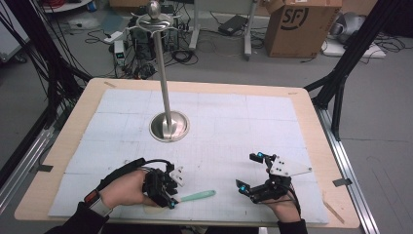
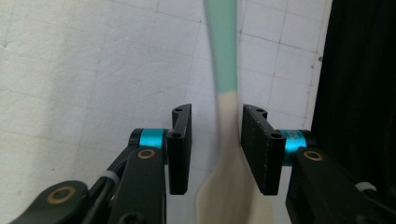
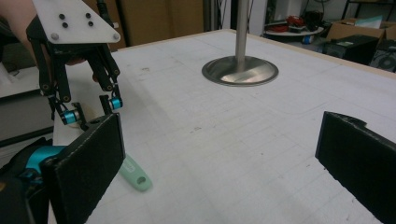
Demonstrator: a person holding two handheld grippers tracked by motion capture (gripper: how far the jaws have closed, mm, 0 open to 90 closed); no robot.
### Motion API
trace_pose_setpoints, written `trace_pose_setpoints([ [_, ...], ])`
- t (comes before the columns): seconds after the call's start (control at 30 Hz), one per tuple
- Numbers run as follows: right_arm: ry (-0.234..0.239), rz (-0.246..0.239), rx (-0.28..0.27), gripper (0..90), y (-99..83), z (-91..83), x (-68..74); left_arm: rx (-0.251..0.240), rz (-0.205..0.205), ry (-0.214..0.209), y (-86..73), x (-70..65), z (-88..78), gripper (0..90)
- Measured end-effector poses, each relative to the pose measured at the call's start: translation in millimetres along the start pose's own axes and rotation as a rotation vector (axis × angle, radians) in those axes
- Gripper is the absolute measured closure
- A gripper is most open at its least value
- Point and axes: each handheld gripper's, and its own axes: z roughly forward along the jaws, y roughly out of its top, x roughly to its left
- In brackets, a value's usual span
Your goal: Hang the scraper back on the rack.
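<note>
Spatula [image 1: 195, 196] lies flat on the white mat [image 1: 219, 131] near the front edge, its mint-green handle pointing toward the right gripper [image 1: 248, 171] and its cream blade under the left gripper [image 1: 171, 194]. Left jaws straddle the neck where cream meets green; one pad sits against it, the other shows a gap, so the grip isn't closed yet. Right jaws stand wide apart, holding nothing. Farther back, a steel stand [image 1: 169, 126] with a round base rises from the mat.
</note>
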Motion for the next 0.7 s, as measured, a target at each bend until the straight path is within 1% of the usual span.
trace_pose_setpoints([
  [0.07, 0.001, -0.002, -0.001, 0.3, 0.2, 0.3, -0.1, 0.005, 0.018, 0.013, 0.3, -2.2, 0.4, 65.5],
  [0.23, 0.002, -0.001, 0.0, 0.3, 0.5, 0.7, 0.1, 0.011, 0.03, 0.031, 0.7, -5.4, 0.7, 66.9],
  [0.3, 0.002, -0.002, 0.0, 0.3, 0.5, 0.6, 0.1, 0.013, 0.029, 0.033, 1.0, -6.3, 0.9, 67.4],
  [0.4, 0.002, -0.004, 0.0, 0.3, 0.4, 0.3, 0.1, 0.022, 0.036, 0.048, 1.9, -10.0, 1.3, 70.1],
  [0.47, 0.0, -0.007, -0.004, 0.3, 0.4, 0.1, -0.1, 0.028, 0.048, 0.061, 2.7, -13.4, 1.6, 72.4],
  [0.57, 0.001, -0.005, -0.004, 0.3, 0.4, -0.4, 0.1, 0.032, 0.052, 0.059, 3.2, -13.9, 1.8, 75.3],
  [0.7, 0.0, 0.001, 0.0, 0.3, 0.3, -1.1, 0.8, 0.038, 0.033, 0.046, 4.3, -13.3, 2.1, 78.4],
])
